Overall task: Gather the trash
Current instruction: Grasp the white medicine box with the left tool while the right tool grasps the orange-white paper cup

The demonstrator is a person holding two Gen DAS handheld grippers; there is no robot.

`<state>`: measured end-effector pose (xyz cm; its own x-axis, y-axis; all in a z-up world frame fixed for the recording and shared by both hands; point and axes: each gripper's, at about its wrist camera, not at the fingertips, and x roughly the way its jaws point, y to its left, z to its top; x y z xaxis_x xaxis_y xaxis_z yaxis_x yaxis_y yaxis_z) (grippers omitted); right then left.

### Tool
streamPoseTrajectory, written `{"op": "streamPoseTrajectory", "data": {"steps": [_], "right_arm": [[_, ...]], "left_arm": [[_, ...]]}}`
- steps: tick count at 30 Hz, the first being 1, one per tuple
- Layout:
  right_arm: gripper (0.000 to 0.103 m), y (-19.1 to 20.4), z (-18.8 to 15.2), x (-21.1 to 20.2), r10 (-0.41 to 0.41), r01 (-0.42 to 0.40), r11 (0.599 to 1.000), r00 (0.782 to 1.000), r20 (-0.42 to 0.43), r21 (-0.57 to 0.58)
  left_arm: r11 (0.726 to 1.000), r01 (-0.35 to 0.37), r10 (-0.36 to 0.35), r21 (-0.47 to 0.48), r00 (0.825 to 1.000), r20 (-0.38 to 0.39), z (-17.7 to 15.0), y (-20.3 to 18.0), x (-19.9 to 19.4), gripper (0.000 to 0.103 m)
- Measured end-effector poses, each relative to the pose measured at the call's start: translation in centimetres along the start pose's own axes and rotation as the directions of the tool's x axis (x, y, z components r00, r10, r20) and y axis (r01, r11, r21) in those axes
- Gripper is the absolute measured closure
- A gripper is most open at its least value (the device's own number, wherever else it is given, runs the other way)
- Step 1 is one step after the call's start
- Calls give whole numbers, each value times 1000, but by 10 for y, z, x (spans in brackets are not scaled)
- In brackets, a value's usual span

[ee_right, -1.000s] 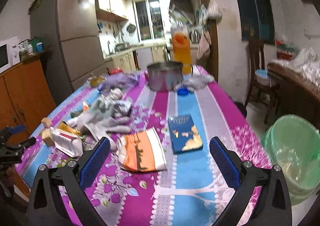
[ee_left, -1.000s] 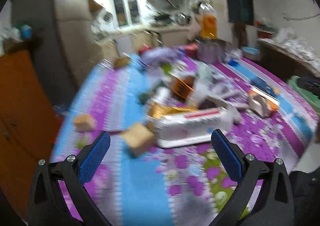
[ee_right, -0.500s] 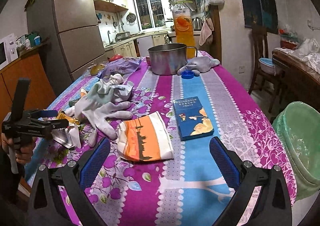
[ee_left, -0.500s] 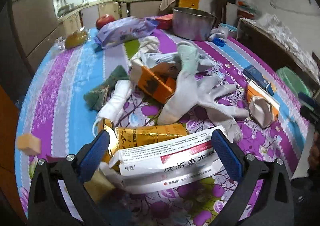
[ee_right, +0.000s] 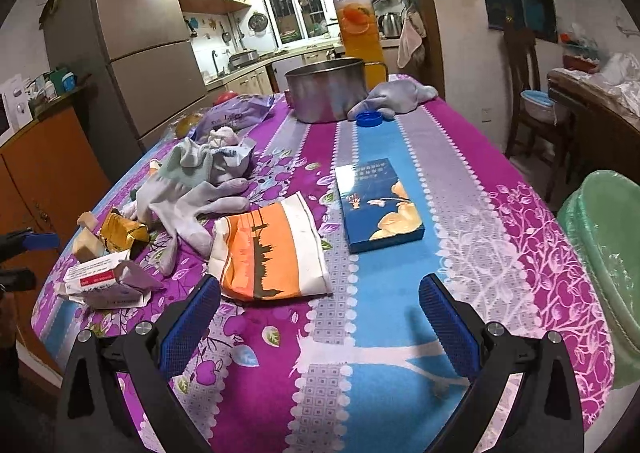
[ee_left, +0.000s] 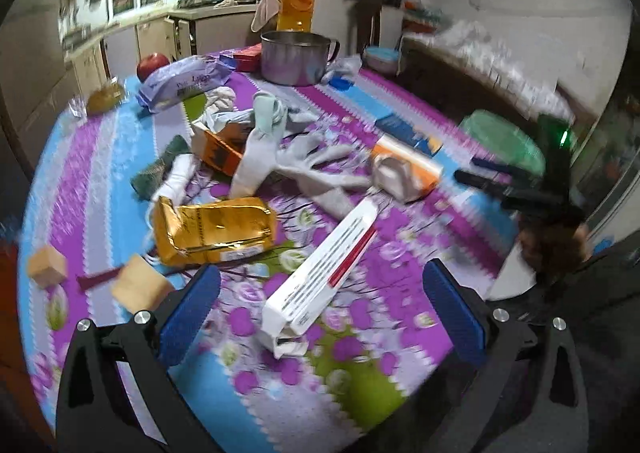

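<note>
Apple point(ee_left: 153, 63) only from left wrist

Black tool point(ee_right: 319, 313), blue pads point(ee_right: 448, 327), silver screws point(ee_right: 494, 329)

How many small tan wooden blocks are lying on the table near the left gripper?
2. One tan block lies at the table's left edge; the other block sits just ahead of the left gripper's left finger, beside the gold packet. More may be hidden under clutter.
</note>
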<state>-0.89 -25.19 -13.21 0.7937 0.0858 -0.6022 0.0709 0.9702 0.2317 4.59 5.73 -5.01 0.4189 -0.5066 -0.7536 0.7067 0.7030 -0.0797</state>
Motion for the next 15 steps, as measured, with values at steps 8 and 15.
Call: {"op": "streamPoseTrajectory", "data": {"steps": [8,15], "right_arm": [[4,10,14,26,31,-40,995,995,-91,-91],[4,41,22,52,59,-102,963,983,-176,-248]], "left_arm": [[967,-87,104,241,993,-59,8,-23,56,5],[985,-50,64,164,994,-84,5,-3,70,5]]}}
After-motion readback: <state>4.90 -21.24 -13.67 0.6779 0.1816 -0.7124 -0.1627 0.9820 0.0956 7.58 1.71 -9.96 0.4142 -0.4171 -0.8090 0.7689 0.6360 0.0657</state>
